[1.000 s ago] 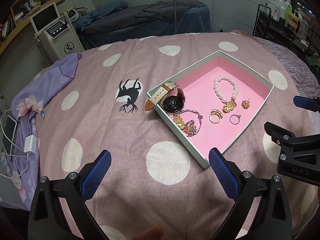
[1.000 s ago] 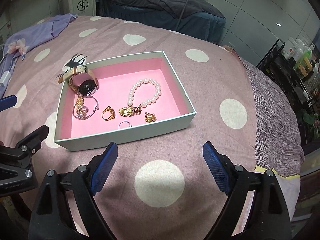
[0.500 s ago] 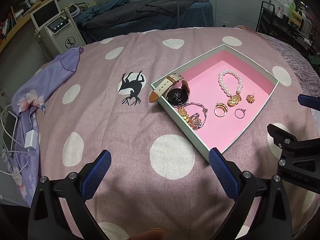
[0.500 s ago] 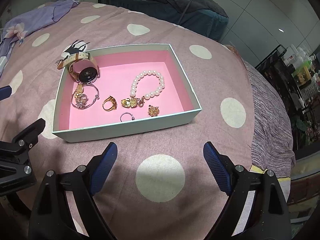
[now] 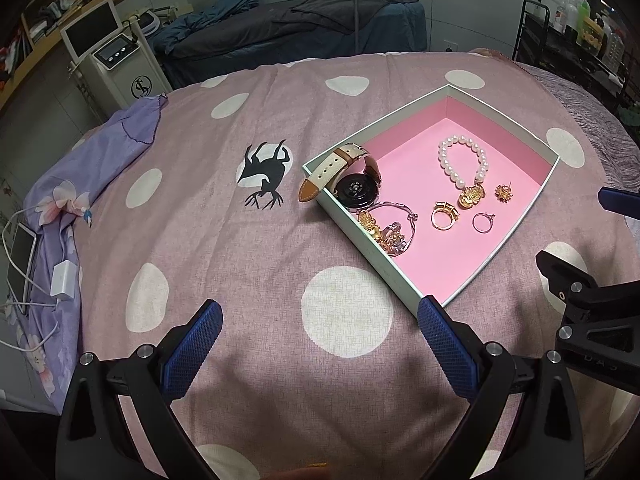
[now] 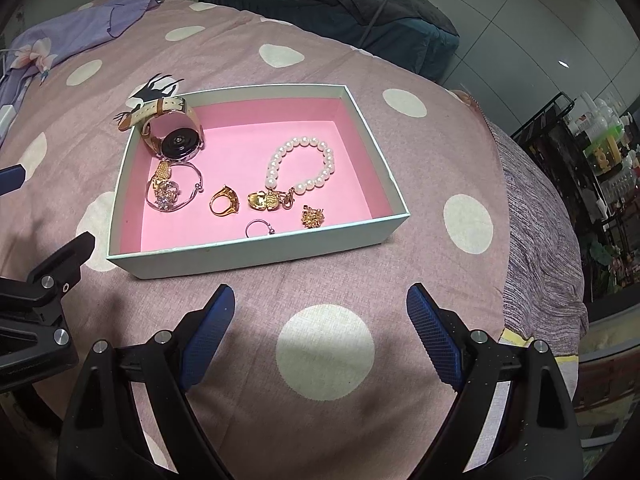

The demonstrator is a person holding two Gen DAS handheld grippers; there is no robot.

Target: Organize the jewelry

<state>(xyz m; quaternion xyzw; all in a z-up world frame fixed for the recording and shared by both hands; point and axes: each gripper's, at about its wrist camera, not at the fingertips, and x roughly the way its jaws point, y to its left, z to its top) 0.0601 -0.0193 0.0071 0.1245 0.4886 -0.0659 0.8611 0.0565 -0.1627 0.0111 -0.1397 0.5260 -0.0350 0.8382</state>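
Both tools [image 5: 318, 334] [image 6: 316, 322] gape, empty; we judge the watch [image 6: 176, 136] stiff and light, best pinched by its strap over the box [image 6: 256, 250] rim.

A pink bedspread [image 5: 248, 248] with white dots covers the surface; a black deer print [image 5: 265, 178] sits on one dot near centre. At nine o'clock lies a lilac floral cloth [image 5: 60, 196]; on it rest a phone [image 5: 21, 258] and a white charger [image 5: 64, 285] with cables. At eleven o'clock stands a white machine with a screen [image 5: 114, 56]; at twelve, a dark-covered bed [image 5: 304, 28]; at two, a rack of bottles [image 5: 580, 20].
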